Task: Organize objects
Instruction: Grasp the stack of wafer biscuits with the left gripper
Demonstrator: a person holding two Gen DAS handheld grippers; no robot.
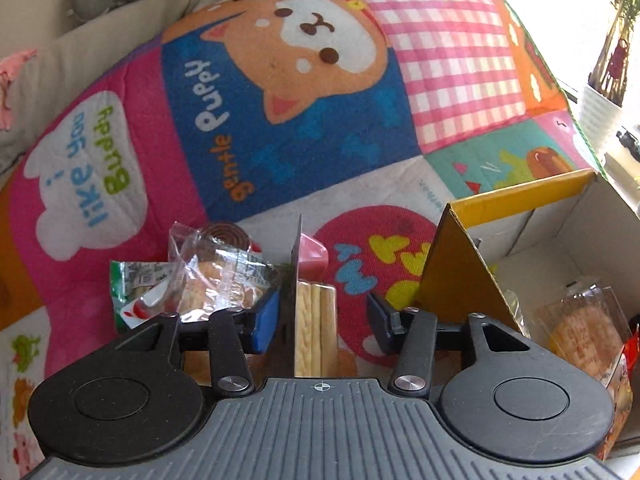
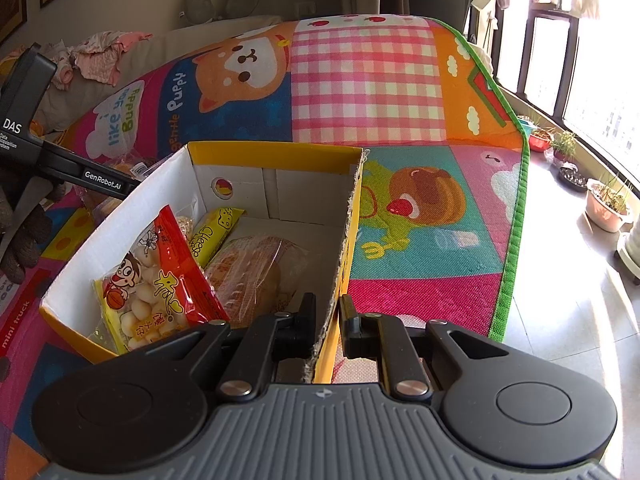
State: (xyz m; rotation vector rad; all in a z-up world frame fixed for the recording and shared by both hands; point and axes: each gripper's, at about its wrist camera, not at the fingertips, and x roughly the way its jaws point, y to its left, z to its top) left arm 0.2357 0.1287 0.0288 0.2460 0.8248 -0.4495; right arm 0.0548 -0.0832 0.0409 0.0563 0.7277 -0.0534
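My left gripper [image 1: 322,316] points down at the play mat and is open. A pack of pale biscuit sticks [image 1: 316,328] stands on edge between its blue pads. The left pad is next to the pack's dark side; the right pad is clear of it. A pink item [image 1: 314,256] lies just behind. My right gripper [image 2: 326,320] is shut on the right wall of the yellow cardboard box [image 2: 276,148]. Inside the box lie a red and yellow snack bag [image 2: 160,280], a yellow cheese pack [image 2: 212,232] and wrapped bread [image 2: 252,276]. The box [image 1: 500,208] stands right of my left gripper.
Loose snacks lie on the mat left of the biscuit pack: a clear-wrapped pastry [image 1: 216,280], a green packet [image 1: 136,284] and a brown coil [image 1: 224,232]. The colourful play mat [image 2: 368,92] ends at a green border, with tiled floor and plant pots [image 2: 606,204] beyond. A gloved hand [image 2: 24,240] holds the left tool.
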